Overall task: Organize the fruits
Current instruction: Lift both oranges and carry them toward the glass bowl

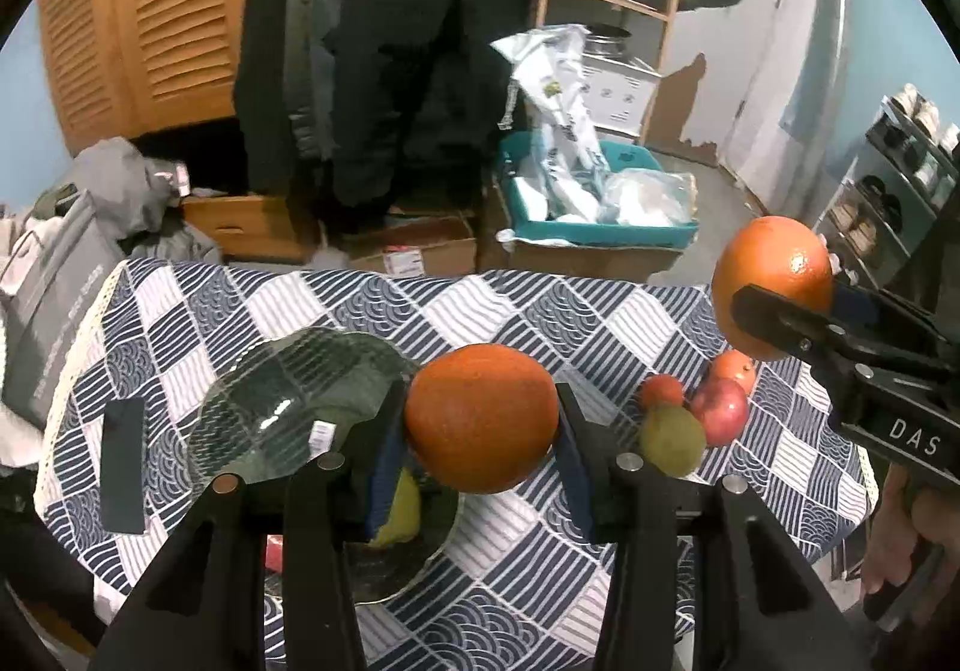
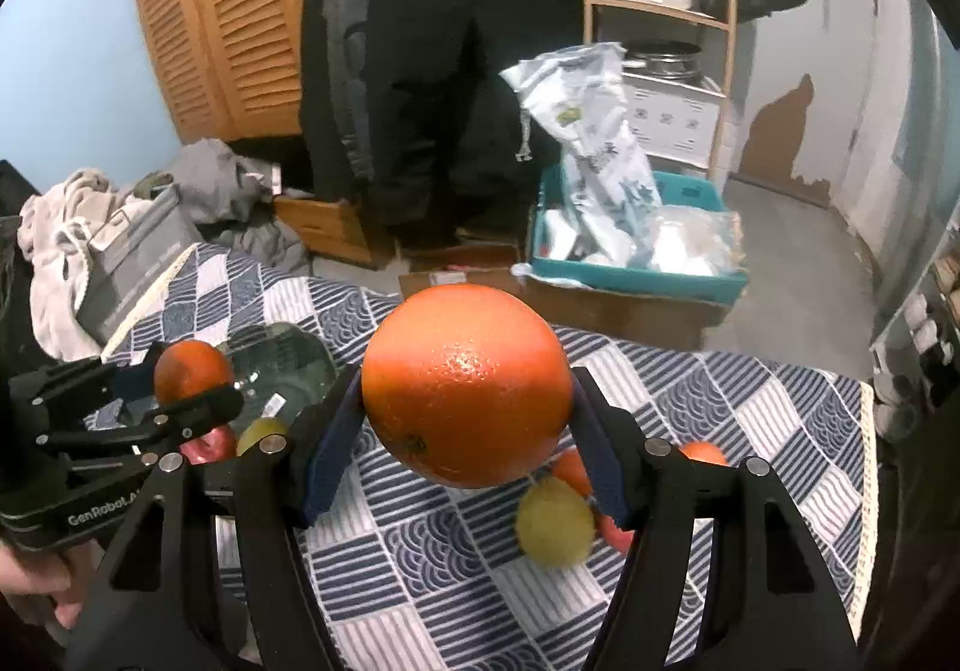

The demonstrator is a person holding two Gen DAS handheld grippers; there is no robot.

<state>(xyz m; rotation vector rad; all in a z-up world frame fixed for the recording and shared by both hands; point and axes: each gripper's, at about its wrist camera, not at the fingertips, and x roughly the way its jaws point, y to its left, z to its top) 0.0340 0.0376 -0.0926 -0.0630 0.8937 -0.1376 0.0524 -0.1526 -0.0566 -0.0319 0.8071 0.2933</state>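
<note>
Glass bowl (image 1: 288, 401) as landmark: a yellow fruit (image 1: 401, 515) and a red one (image 1: 273, 554) are already sitting inside. The left gripper (image 1: 480, 425) is pinching an orange (image 1: 480, 425) just above its right rim. Well right of the bowl, loose fruits (image 1: 696, 413) are waiting on the tablecloth (image 1: 540, 323); above them the right gripper (image 2: 468, 389) is clamping a larger orange (image 2: 468, 389). Judgement: partly done.
</note>
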